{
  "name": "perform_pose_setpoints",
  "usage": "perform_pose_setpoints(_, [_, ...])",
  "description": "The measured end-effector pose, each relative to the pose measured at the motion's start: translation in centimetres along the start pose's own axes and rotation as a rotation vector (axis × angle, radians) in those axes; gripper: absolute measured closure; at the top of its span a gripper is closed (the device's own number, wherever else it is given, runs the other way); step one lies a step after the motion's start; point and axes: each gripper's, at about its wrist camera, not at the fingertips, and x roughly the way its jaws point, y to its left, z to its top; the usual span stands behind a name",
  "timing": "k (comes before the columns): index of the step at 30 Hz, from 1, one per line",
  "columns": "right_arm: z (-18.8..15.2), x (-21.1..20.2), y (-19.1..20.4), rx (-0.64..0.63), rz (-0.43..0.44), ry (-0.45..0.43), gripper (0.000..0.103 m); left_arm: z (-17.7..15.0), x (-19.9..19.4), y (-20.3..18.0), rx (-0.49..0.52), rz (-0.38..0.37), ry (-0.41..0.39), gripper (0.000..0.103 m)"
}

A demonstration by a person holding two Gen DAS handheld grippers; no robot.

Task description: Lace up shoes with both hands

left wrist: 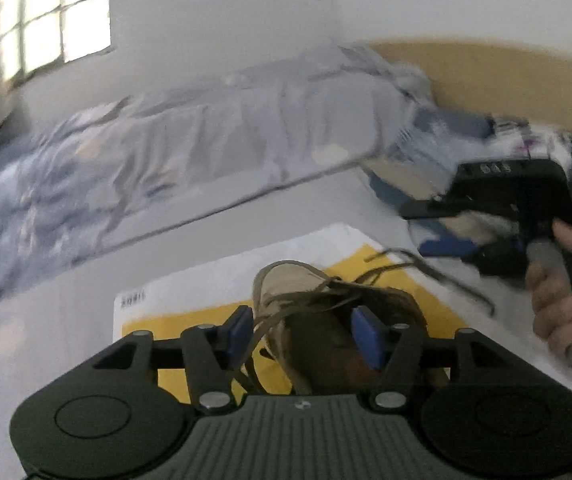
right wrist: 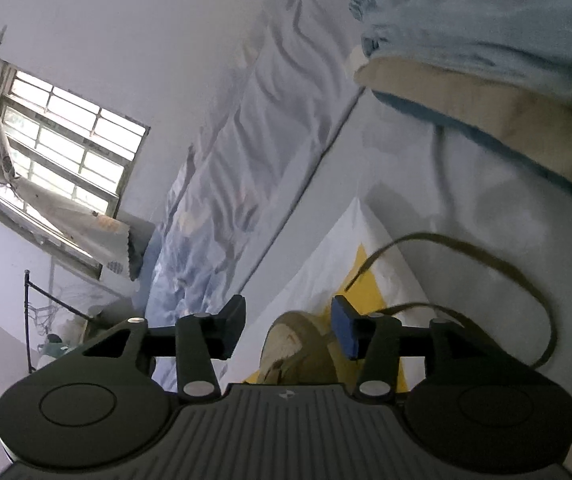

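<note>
A tan and brown shoe (left wrist: 317,320) with loose brown laces (left wrist: 425,272) stands on a yellow and white sheet (left wrist: 190,312). My left gripper (left wrist: 303,334) is open, its blue pads either side of the shoe's opening, just above it. My right gripper (left wrist: 465,240) shows at the right of the left wrist view, held in a hand, blurred. In the right wrist view the right gripper (right wrist: 289,326) is open above the shoe's toe (right wrist: 293,344), and a lace (right wrist: 485,256) loops free to its right.
A bed with rumpled blue-grey bedding (left wrist: 166,152) runs along the wall beyond the sheet. A window (right wrist: 66,140) is at the far left. A pale slipper sole and light blue cloth (right wrist: 485,60) lie at the upper right. The floor (left wrist: 66,300) is pale grey.
</note>
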Motion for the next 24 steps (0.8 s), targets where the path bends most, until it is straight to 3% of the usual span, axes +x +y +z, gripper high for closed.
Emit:
perform_pose_setpoints(9, [-1.6,0.4,0.1,0.005,0.011,0.054,0.043,-1.9,2.3,2.0,-0.189,-0.078,0.007,0.050])
perform_pose_setpoints(13, [-2.6,0.5,0.3,-0.010,-0.007,0.064,0.043,-2.7,3.2,2.4,-0.232,-0.087,0.022,0.074])
perform_pose_setpoints(17, [-3.6,0.9,0.6,-0.051,-0.033,0.056,0.044,-3.3,3.8,3.3,-0.331,-0.082,0.018,0.079])
perform_pose_setpoints(21, [-4.5,1.9,0.6,-0.055,-0.055,0.061,0.053,-3.7,3.8,3.1,-0.353,-0.064,-0.006,0.081])
perform_pose_setpoints(24, [-5.3,2.4,0.8,-0.041,-0.051,0.051,0.068,-3.8,3.9,3.0,-0.371,-0.047,-0.020,0.083])
